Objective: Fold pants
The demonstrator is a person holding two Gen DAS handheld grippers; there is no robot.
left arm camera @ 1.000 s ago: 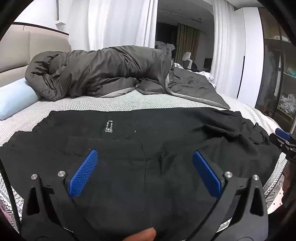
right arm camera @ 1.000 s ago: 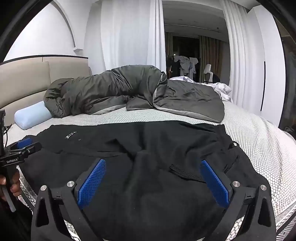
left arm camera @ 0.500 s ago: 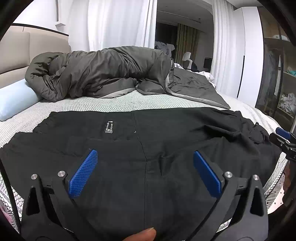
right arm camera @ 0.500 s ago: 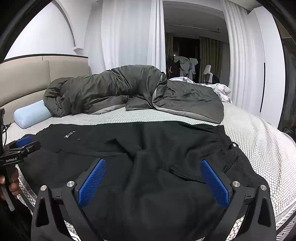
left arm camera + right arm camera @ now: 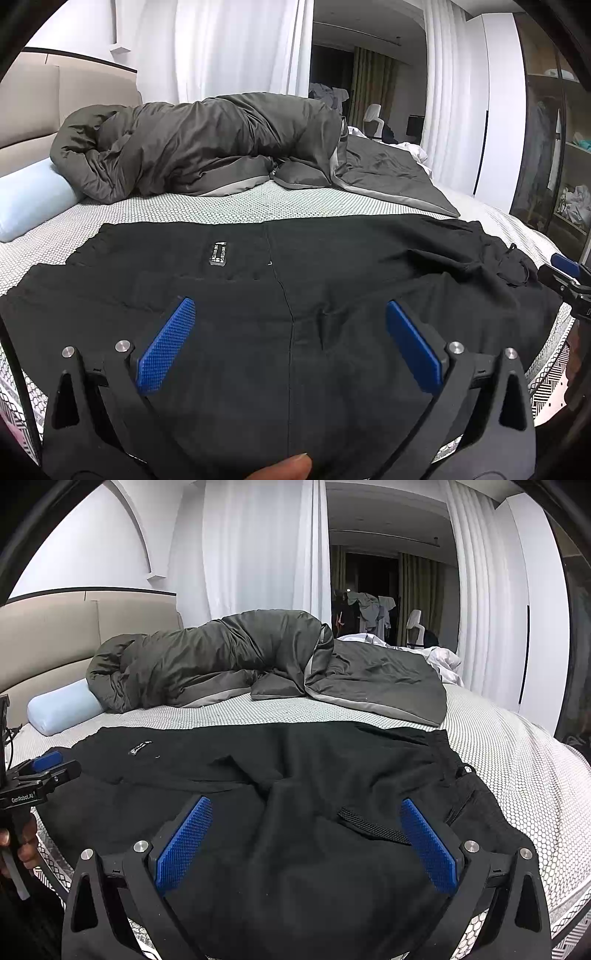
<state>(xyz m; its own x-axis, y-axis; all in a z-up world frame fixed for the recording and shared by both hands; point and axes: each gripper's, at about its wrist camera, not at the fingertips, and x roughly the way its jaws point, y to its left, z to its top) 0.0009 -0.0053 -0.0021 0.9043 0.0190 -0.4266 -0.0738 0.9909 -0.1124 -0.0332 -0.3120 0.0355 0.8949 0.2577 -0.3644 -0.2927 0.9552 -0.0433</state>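
Black pants [image 5: 295,295] lie spread across the bed [image 5: 517,757], in front of the grey duvet [image 5: 207,147]. Left tool [image 5: 290,339] and right tool [image 5: 306,834] hover over them, jaws spread, holding nothing. Judged pre-grasp: next move needs both tools pinching the near edge.

The room was evenly and softly lit, brightest on the white curtains [image 5: 258,554] and wall, with a dark doorway [image 5: 365,583] behind. The black pants [image 5: 295,295] swallowed detail, folds barely readable. Both views were sharp at centre, with strong fisheye bending and black vignetting at the corners. No glare showed; shadows on the bed [image 5: 498,746] were faint.
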